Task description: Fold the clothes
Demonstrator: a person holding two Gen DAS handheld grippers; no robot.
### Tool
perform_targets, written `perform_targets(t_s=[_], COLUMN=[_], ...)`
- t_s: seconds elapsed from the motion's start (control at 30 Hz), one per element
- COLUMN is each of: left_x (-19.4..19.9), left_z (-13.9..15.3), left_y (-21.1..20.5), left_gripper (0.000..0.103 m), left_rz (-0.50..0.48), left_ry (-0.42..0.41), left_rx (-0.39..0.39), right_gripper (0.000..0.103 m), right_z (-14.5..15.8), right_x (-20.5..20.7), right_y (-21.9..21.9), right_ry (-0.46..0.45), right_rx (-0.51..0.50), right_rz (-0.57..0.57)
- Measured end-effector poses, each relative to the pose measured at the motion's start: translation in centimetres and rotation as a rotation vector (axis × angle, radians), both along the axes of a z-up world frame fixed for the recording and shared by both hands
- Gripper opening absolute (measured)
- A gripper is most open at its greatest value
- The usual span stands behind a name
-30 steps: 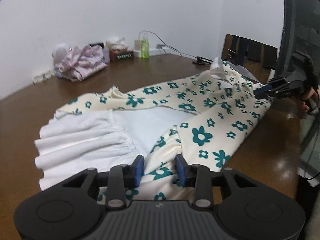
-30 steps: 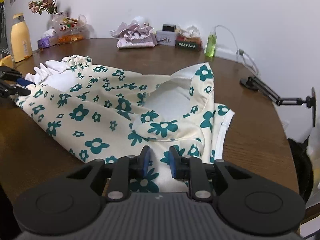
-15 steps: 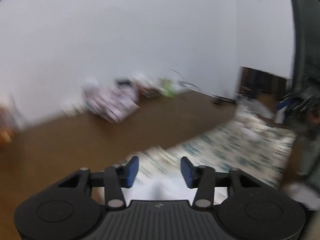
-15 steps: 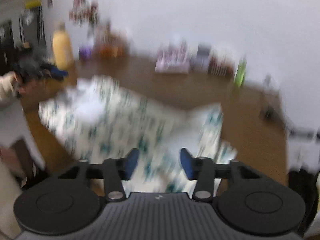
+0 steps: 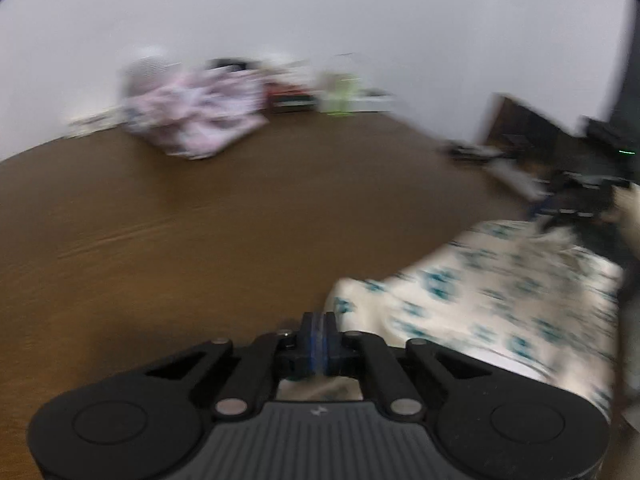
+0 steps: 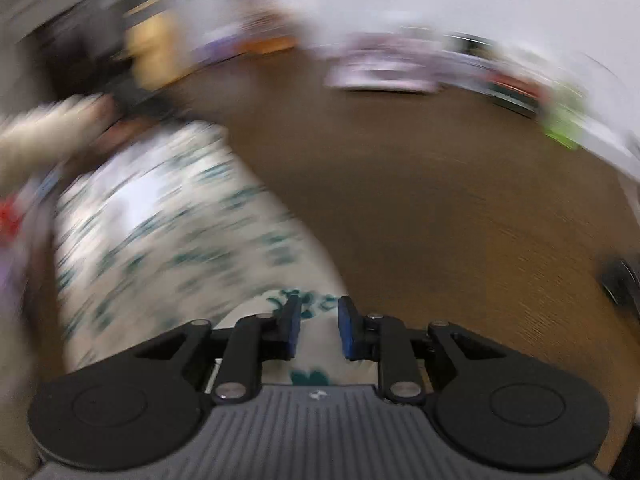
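Garment: a cream floral dress (image 5: 492, 308) with teal flowers, bunched at the near edge of the brown worktop (image 5: 224, 220); both views are smeared by motion, so folds and hems cannot be read.
Left gripper (image 5: 319, 338): its blue-padded fingers (image 5: 310, 340) are pressed together; cloth shows just beneath and behind them, but whether any is pinched between the pads I cannot tell.
Right gripper (image 6: 318, 328): its fingers (image 6: 291, 328) stand a little apart, with flowered cloth filling the gap between them; a firm pinch is not settled by the view.
Key relation: from the left gripper the dress runs off to the right, towards the other gripper, seen dark at the far end of the cloth in the left wrist view; from the right gripper it runs off to the left. The long axis therefore lies between the two grippers, along the near edge.
Nearer hand: each sits at its own end of the cloth, neither clearly closer to the middle.
Surroundings: a pink crumpled garment (image 5: 192, 120), a green bottle (image 5: 340, 94) and small boxes stand at the far edge by the wall, well apart from the dress.
Obstructions: the worktop ahead of both grippers lies bare.
Stage, as a judgement: the bunched cloth fits either a fold being carried across or the dress being gathered up for a shake.
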State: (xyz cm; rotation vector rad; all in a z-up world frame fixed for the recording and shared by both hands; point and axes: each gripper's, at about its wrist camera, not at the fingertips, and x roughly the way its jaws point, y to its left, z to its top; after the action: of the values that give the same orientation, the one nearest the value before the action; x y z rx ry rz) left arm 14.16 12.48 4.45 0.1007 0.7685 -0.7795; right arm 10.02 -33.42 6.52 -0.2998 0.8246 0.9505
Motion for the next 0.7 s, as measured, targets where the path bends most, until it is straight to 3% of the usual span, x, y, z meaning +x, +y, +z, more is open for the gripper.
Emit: perform_targets(t_s=[0.07, 0.13, 0.17, 0.2, 0.27, 0.37, 0.43, 0.47, 0.5, 0.53, 0.63, 0.7], left_x=[-0.3, 1.2, 1.9, 2.6, 2.6, 2.5, 2.5, 2.6, 2.5, 2.5, 2.1, 2.3], left_z=[-0.2, -0.4, -0.5, -0.7, -0.6, -0.5, -0.4, -0.5, -0.4, -0.3, 0.5, 0.8], left_y=[-0.2, -0.1, -0.1, 0.0, -0.3, -0.8, -1.1, -1.2, -1.4, -1.5, -1.6, -1.1], left_gripper=[0.009, 0.023, 0.038, 0.045, 0.046, 0.046, 0.046, 0.046, 0.046, 0.045, 0.045, 0.046], left_rz=[-0.024, 0.029, 0.056, 0.081, 0.039, -0.023, -0.051, -0.058, -0.063, -0.068, -0.112, -0.124], left_ry=[-0.012, 0.009, 0.02, 0.031, 0.042, 0.059, 0.065, 0.064, 0.069, 0.074, 0.093, 0.119], left_rx=[0.037, 0.051, 0.058, 0.064, 0.068, 0.073, 0.076, 0.077, 0.083, 0.09, 0.095, 0.059], right_gripper=[0.026, 0.033, 0.034, 0.037, 0.044, 0.056, 0.053, 0.042, 0.02, 0.01, 0.007, 0.007], right_z=[0.6, 0.7, 0.5, 0.2, -0.4, -1.2, -1.7, -2.0, -1.9, -1.8, -1.3, -0.9], right_x=[-1.3, -0.4, 0.7, 1.3, 2.5, 1.4, 0.7, 0.3, 0.5, 0.5, -0.1, -0.8], right_y=[0.5, -0.1, -0.2, -0.1, 0.2, 0.8, 1.2, 1.4, 1.4, 1.4, 1.8, 2.0], right_ry=[-0.041, -0.092, -0.077, -0.045, 0.021, 0.006, -0.005, -0.01, -0.009, -0.006, -0.057, -0.095], right_rx=[-0.052, -0.087, -0.073, -0.057, -0.025, -0.075, -0.109, -0.125, -0.111, -0.113, -0.15, -0.16], right_rz=[0.115, 0.048, 0.008, -0.001, -0.02, 0.024, 0.054, 0.069, 0.063, 0.057, 0.054, 0.051])
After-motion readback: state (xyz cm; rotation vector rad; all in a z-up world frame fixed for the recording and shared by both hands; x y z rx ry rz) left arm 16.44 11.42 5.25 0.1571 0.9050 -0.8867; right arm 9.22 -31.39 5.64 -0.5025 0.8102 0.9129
